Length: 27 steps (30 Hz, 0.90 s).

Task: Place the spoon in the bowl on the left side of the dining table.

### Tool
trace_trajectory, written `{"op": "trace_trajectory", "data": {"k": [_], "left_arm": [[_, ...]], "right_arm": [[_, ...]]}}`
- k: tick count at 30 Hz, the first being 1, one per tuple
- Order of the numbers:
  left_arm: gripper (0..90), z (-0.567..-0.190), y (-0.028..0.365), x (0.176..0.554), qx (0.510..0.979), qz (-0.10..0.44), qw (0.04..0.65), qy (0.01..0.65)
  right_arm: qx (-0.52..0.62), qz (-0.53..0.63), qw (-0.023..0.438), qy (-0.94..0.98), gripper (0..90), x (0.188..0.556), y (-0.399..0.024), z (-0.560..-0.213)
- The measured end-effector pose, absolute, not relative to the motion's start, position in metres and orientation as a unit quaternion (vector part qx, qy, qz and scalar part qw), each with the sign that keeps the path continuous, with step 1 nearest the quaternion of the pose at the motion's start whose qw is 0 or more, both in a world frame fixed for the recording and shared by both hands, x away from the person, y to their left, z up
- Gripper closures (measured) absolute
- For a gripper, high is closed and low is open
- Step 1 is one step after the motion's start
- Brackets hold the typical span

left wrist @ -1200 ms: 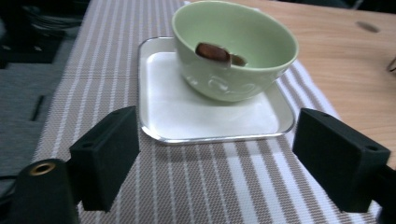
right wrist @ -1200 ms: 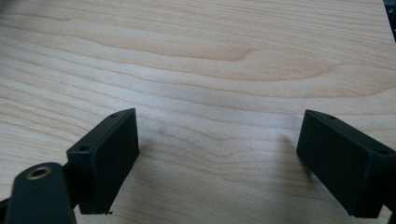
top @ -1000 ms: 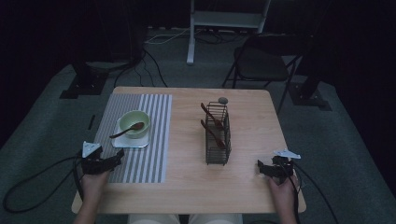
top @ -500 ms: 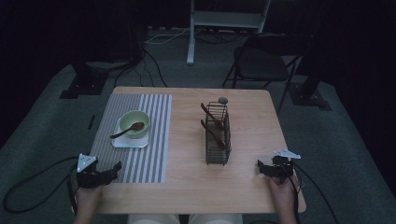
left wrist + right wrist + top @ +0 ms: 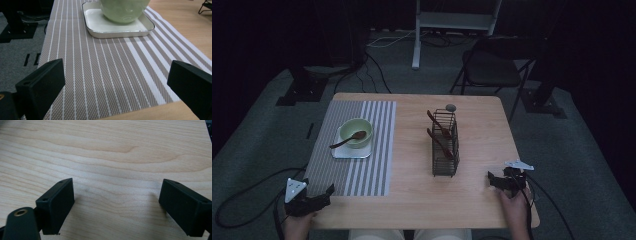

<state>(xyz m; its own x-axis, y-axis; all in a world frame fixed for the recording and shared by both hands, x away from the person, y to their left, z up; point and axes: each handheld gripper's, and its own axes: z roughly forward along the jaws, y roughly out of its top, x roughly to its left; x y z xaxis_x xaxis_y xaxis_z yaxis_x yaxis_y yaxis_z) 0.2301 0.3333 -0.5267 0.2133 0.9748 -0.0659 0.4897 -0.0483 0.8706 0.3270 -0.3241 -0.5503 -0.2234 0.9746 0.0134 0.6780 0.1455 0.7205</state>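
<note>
Wood-grain counter (image 5: 412,200) is seen from the high view under dim light, with a striped placemat (image 5: 362,175) laid over its left part. On the placemat a white square tray (image 5: 339,152) is set, and a pale green bowl (image 5: 355,132) stands on the tray; a brown spoon (image 5: 346,140) rests in the bowl with its handle sticking out over the rim toward the left. Near the middle of the counter a black wire caddy (image 5: 445,145) stands upright, with two brown wooden utensils (image 5: 439,125) leaning in it. A small grey object (image 5: 451,107), too small to be identified, lies just behind the caddy.

The left gripper (image 5: 324,196) is held at the near left corner of the counter, at the near edge of the placemat, well apart from the bowl. In the left gripper view its jaws are spread wide with nothing between them, and the striped placemat (image 5: 105,75), the tray (image 5: 117,28) and the lower part of the bowl (image 5: 123,11) are seen ahead of them.

The right gripper (image 5: 493,181) is held over bare wood near the right near edge, to the right of the caddy and apart from it. In the right gripper view its jaws are likewise parted and empty, just above the counter (image 5: 112,157)
</note>
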Motion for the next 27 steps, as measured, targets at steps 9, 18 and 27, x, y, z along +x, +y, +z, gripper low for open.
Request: {"op": "trace_trajectory", "data": {"k": [9, 18, 27], "left_arm": [[1.5, -0.530, 0.340, 0.214, 0.670, 0.305, 0.402, 0.545], [1.5, -0.536, 0.352, 0.201, 0.659, 0.298, 0.405, 0.559], [1.5, -0.537, 0.367, 0.189, 0.641, 0.317, 0.399, 0.574]], "right_arm": [[0.575, 0.310, 0.239, 0.718, 12.2, 0.327, -0.324, -0.550], [0.575, 0.310, 0.239, 0.718, 12.2, 0.327, -0.324, -0.550], [0.575, 0.310, 0.239, 0.718, 12.1, 0.327, -0.324, -0.550]]}}
